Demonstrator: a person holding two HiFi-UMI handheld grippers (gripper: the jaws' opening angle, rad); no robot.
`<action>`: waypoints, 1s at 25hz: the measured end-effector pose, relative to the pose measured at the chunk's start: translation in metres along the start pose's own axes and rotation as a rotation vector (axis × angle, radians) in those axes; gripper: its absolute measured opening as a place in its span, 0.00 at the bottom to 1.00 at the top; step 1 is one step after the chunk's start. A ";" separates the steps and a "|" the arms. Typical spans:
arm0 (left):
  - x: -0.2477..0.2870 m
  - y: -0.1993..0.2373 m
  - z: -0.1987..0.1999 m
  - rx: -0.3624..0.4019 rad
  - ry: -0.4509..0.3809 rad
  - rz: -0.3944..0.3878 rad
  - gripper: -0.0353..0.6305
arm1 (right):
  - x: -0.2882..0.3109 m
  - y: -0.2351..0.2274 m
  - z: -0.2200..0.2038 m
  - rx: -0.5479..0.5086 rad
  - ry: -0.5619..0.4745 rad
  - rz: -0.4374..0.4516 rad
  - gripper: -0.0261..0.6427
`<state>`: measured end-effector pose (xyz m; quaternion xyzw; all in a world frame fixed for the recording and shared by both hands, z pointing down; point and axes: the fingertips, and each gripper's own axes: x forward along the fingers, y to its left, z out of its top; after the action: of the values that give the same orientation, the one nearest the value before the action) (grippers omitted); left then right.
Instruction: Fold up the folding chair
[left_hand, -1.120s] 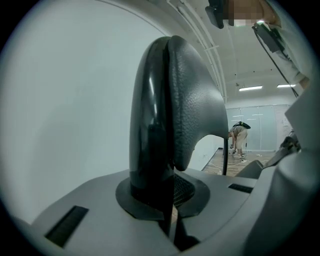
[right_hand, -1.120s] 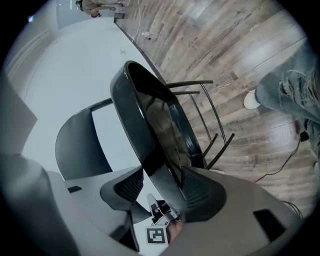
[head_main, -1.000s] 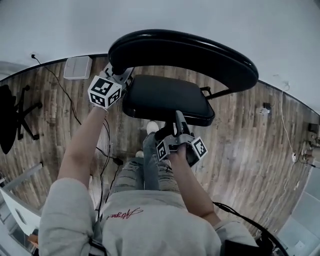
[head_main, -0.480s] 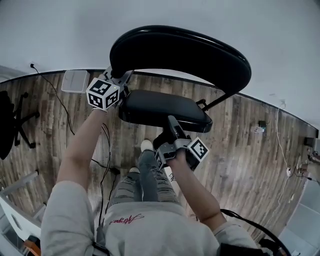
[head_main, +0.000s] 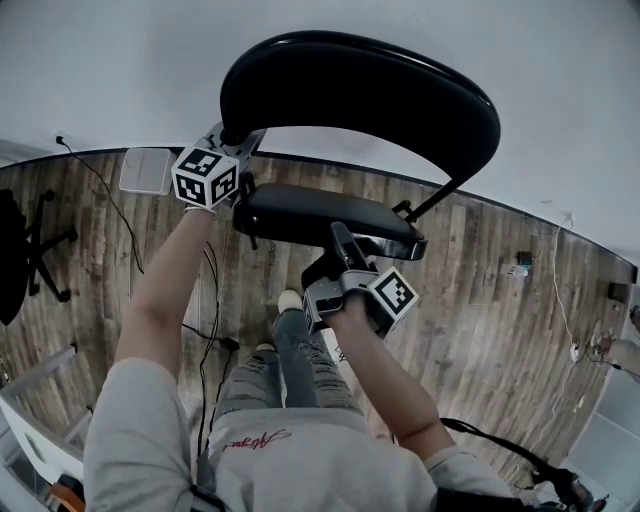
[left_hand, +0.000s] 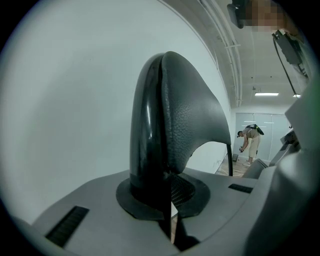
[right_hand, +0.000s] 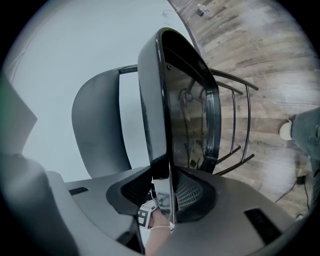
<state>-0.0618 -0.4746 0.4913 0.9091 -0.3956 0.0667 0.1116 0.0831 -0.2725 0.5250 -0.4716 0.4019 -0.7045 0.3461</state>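
You're clamping your left gripper (head_main: 230, 145) tight on the left end of the folding chair's (head_main: 450, 110) backrest (head_main: 350, 85). The chair is standing on the wood floor (head_main: 490, 300) by the white wall (head_main: 120, 70). Your right gripper (head_main: 338, 238) has just been closing, and its jaws are pinching the seat's (head_main: 300, 212) front edge.

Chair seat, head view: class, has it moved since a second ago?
Yes. The seat has tipped upward, front edge rising toward the backrest; less of its top shows.

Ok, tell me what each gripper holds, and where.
Left gripper: backrest, at its left end. Right gripper: seat, front edge; its jaws have just been closing on it.
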 end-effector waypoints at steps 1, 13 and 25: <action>0.009 0.007 0.001 -0.005 0.008 0.009 0.09 | 0.008 0.005 0.003 -0.014 -0.012 -0.010 0.24; 0.048 0.049 -0.004 -0.067 0.065 0.055 0.09 | 0.064 0.035 0.022 -0.097 0.026 0.031 0.19; 0.043 0.064 -0.003 -0.074 0.075 0.100 0.08 | 0.077 0.045 0.010 -0.124 0.011 0.030 0.19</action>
<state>-0.0801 -0.5469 0.5127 0.8803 -0.4383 0.0918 0.1564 0.0731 -0.3619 0.5167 -0.4822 0.4536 -0.6755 0.3248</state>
